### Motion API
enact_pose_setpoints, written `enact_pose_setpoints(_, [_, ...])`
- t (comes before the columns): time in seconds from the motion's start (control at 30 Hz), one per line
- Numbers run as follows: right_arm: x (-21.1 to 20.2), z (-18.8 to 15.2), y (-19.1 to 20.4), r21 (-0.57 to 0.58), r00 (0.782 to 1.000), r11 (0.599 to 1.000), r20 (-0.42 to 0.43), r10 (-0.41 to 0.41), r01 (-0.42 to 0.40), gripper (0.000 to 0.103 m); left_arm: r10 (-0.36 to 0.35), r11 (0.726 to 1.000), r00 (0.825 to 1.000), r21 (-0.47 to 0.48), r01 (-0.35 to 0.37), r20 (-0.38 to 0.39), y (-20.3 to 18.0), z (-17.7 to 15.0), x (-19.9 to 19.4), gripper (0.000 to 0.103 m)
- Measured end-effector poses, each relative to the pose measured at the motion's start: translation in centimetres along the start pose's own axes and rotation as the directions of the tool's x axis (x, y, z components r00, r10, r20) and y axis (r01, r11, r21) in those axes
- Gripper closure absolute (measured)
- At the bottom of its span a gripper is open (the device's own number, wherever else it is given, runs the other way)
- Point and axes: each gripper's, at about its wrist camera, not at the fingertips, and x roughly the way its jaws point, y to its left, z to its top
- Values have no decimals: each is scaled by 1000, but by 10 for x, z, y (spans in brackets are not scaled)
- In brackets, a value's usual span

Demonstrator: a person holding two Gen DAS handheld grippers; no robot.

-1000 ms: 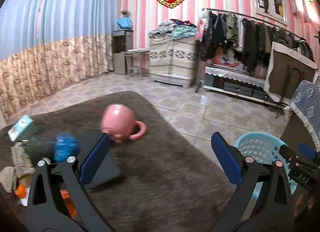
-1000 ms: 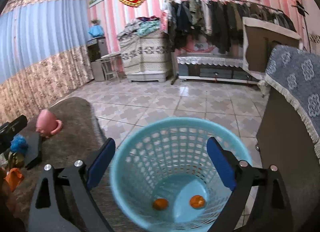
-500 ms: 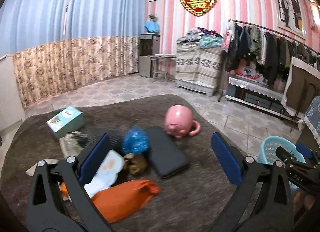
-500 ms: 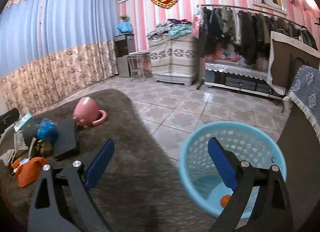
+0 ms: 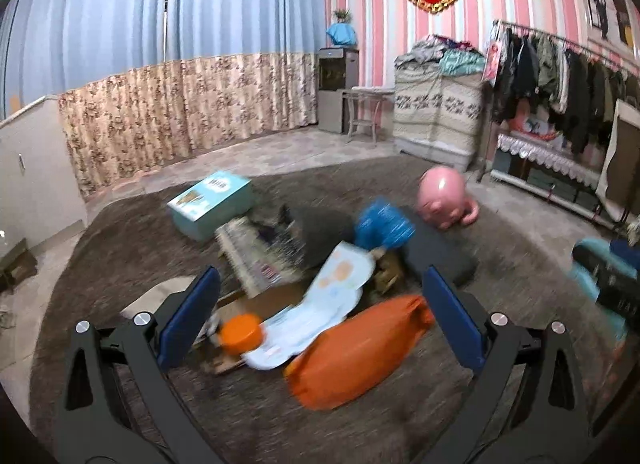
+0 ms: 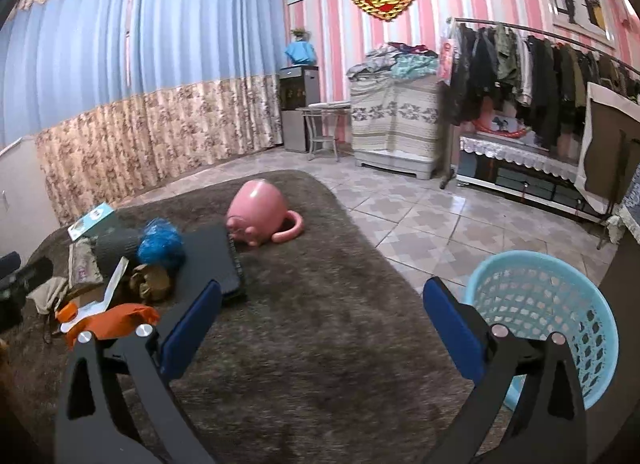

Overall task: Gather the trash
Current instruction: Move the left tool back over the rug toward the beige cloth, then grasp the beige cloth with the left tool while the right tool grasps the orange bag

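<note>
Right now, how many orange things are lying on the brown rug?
2: an orange bag at the near edge of the pile, and a small orange lid just left of it, beside the white wrapper. More may hide under the pile.

We see a brown rug (image 6: 320,344) bearing a pink mug (image 6: 258,218), black pad (image 6: 212,260), teal box (image 5: 210,204), orange bag (image 5: 356,352) and litter; the blue basket (image 6: 560,304) stands beside it.

- One brown rug (image 6: 320,344), the landmark.
- One pink mug (image 6: 258,218) on the rug.
- One light blue basket (image 6: 560,304) just beside the rug.
- One orange bag (image 5: 360,348), one teal box (image 5: 210,204), one blue crumpled wrapper (image 5: 382,226), one orange cap (image 5: 240,332), all on the rug.
</note>
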Motion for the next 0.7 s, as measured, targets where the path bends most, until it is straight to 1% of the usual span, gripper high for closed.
enact_pose_setpoints(0.2, [9,-2,22,-74,1000,997,-30,6,-8,4,66,998,994,2,-66,-87,41,-32,8,5])
enact_pose_setpoints(0.33, [14,-5,32,-73,997,996,-61,40,-45,4,110,994,982,4,-110,-153,65,-48,19,5])
enact_pose_setpoints(0.43, [22,-7,40,-93,995,994,-83,46,-54,4,99,994,982,-25,-105,-161,79,-50,22,6])
enact_pose_setpoints(0.47, [23,-7,42,-100,995,993,-88,47,-56,4,80,995,984,-49,-89,-157,84,-48,23,6])
enact_pose_setpoints(0.53, [24,-8,47,-109,995,992,-91,50,-59,4,75,995,987,-56,-83,-141,85,-42,25,6])
enact_pose_setpoints(0.63, [27,-10,52,-113,993,991,-102,59,-70,4,60,997,991,-39,-65,-122,78,-33,30,15])
enact_pose_setpoints(0.7, [29,-13,56,-118,992,990,-111,62,-76,4,27,999,991,-27,-30,-132,71,-29,35,28])
